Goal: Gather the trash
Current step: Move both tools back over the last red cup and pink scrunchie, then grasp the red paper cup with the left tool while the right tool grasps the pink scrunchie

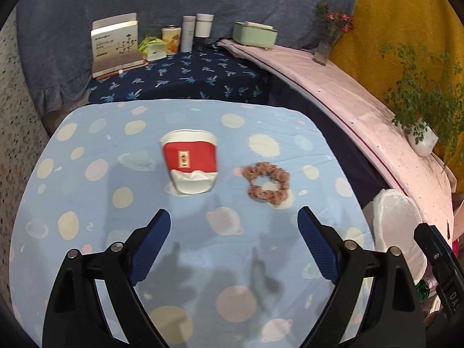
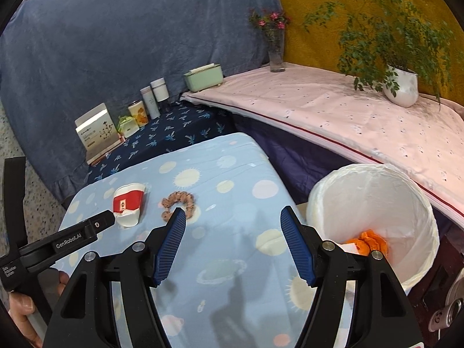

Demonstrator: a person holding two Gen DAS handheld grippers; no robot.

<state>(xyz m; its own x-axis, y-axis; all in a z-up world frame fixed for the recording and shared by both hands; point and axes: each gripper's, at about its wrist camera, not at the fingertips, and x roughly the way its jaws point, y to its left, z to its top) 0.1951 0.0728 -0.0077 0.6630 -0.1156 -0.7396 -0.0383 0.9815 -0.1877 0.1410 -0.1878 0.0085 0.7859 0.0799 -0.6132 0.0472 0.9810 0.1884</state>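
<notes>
Blue ribbed pads: both grippers carry them on black jaws, seen from just behind each pair.
Left gripper (image 1: 233, 223): at 6 o'clock in its own view, jaws spread wide with nothing between them, above the table cloth.
Right gripper (image 2: 233, 222): at 6 o'clock in its own view, jaws parted a good way, also empty.
Hand (image 2: 21, 316): a person's fingers wrap a black handle at 8 o'clock in the right view, the left gripper's arm reaching in from there.
Table cloth (image 1: 72, 191): pale blue, printed with suns, planets and pastel dots, with the grippers' shadows on it.
Crushed cup (image 1: 190, 163): red and white paper cup lying flattened on its side on the cloth, toward 12 o'clock from the left gripper, well clear of its tips.
Scrunchie (image 1: 266, 182): pinkish-brown fabric hair ring, flat on the cloth just beside the cup, at the cup's 3 o'clock.
Bin (image 2: 406, 203): round, lined with a white bag, off the table's edge at 3 o'clock in the right view.
Orange scrap (image 2: 372, 242): crumpled, lying inside the bin.
Far shelf: dark blue patterned cloth at 11 o'clock holding an open box (image 1: 114, 45), a small can, two tall white containers and a mint-green box (image 1: 254, 34).
Pink ledge (image 2: 333, 110): at 1 o'clock, bearing a glass vase of pink flowers and a white potted plant (image 2: 401, 85).
</notes>
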